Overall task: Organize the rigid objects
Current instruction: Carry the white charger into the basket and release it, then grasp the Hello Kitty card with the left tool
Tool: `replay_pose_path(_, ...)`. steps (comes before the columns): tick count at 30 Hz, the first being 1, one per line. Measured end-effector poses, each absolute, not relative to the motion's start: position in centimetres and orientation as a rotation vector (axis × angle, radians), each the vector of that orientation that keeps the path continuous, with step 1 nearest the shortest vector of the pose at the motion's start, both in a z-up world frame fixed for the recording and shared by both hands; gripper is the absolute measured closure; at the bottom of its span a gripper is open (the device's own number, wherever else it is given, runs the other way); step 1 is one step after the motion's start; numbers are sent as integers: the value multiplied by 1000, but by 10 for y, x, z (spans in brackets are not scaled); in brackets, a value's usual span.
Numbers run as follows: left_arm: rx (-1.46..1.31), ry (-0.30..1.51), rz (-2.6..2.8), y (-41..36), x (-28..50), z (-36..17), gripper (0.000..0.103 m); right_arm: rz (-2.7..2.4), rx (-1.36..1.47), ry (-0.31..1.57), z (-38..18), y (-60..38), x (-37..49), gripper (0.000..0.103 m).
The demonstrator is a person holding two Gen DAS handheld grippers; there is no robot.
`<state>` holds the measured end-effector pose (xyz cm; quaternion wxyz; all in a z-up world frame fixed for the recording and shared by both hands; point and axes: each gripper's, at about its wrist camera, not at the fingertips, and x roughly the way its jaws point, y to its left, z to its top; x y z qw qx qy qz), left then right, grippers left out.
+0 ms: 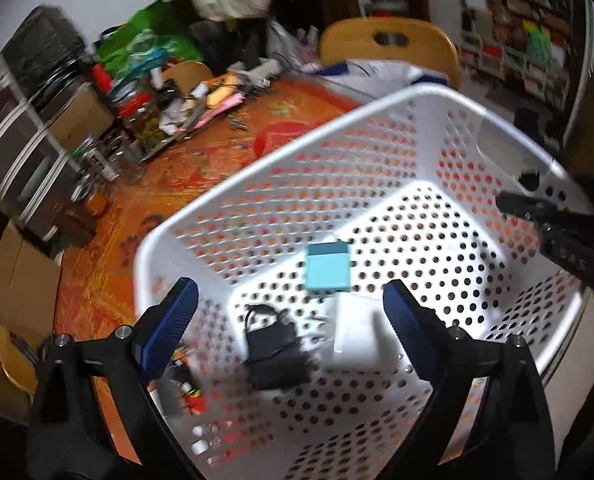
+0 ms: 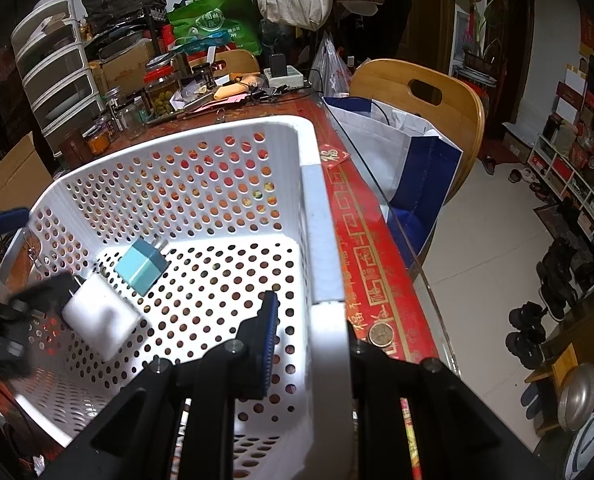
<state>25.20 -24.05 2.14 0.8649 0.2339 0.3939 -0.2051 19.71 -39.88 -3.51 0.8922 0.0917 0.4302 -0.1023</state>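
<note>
The desk [image 2: 381,264] carries a red and gold patterned cover under a glass top, with jars, papers and a green bag [image 2: 217,20] crowded at its far end. Two wooden chairs stand around it, and a white and blue bag [image 2: 409,160] sits on the nearer chair [image 2: 437,96].

A white perforated basket [image 1: 281,160] stands on the desk in front of you. Three items lie on its floor:
- A teal charger block [image 1: 327,266], prongs pointing away from you, near the middle.
- A white charger block [image 1: 355,334], just beside the teal one on the near side.
- A black adapter with its cord [image 1: 275,354], to the left of the white block.

Your left tool [image 1: 289,316] hangs above the basket interior with its blue-padded fingers [image 1: 173,320] spread wide and nothing between them. The view from this tool is motion-blurred.

Your right tool [image 2: 313,332] straddles the basket's right rim [image 2: 325,280]. One blue-padded finger [image 2: 269,340] sits inside the wall; the other finger is hidden behind the rim. The fingers stand close on the wall, but you cannot tell from these views whether they clamp it.

A coin [image 2: 381,335] lies on the desk cover just outside the basket, beside the right tool.
</note>
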Motion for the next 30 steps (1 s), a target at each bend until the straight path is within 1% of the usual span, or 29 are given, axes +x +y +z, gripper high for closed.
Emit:
replay_pose_path(3, 363, 786, -385, -183, 257, 48, 10, -214, 192, 892, -35, -398, 197, 87)
replay_pose_path(6, 265, 764, -271, -118, 273, 62, 0, -216, 189, 893, -35, -398, 197, 87)
replay_pose_path(7, 240, 767, -237, -100, 280, 62, 0, -217, 187, 894, -35, -398, 197, 87)
replay_pose_path(10, 109, 804, -143, -36, 310, 43, 0, -217, 186, 893, -34, -399, 197, 87)
replay_pose_path(11, 92, 822, -140, -25, 316, 36, 0, -218, 185, 895, -34, -398, 197, 87)
replay_pose_path(14, 114, 915, -104, -8, 346, -8, 0, -215, 187, 896, -34, -399, 197, 87)
replay_pose_path(15, 128, 946, -106, -10, 353, -24, 5, -215, 188, 896, -34, -399, 197, 87)
replay_pose_path(16, 141, 992, -117, -11, 364, -42, 17, -216, 187, 897, -34, -399, 197, 87)
replay_pose_path(17, 145, 1026, -127, -14, 370, -55, 26, -216, 187, 897, -34, -399, 197, 87)
replay_pose_path(18, 139, 1066, -148, -18, 376, -71, 41, -217, 188, 900, -34, -400, 197, 87)
replay_pose_path(19, 127, 1098, -170, -22, 381, -81, 46, -220, 187, 902, -35, -400, 198, 87)
replay_pose_path(22, 108, 1137, -195, -25, 392, -101, 47, -231, 174, 910, -34, -399, 199, 87)
replay_pose_path(24, 100, 1139, -208, -26, 394, -103, 48, -238, 169, 913, -34, -399, 200, 87)
replay_pose_path(26, 95, 1134, -216, -25, 396, -101, 53, -244, 165, 913, -33, -398, 199, 87)
replay_pose_path(27, 97, 1135, -217, -25, 396, -101, 57, -245, 165, 912, -33, -398, 199, 87)
replay_pose_path(30, 106, 1126, -214, -30, 392, -100, 58, -249, 163, 911, -33, -397, 200, 87)
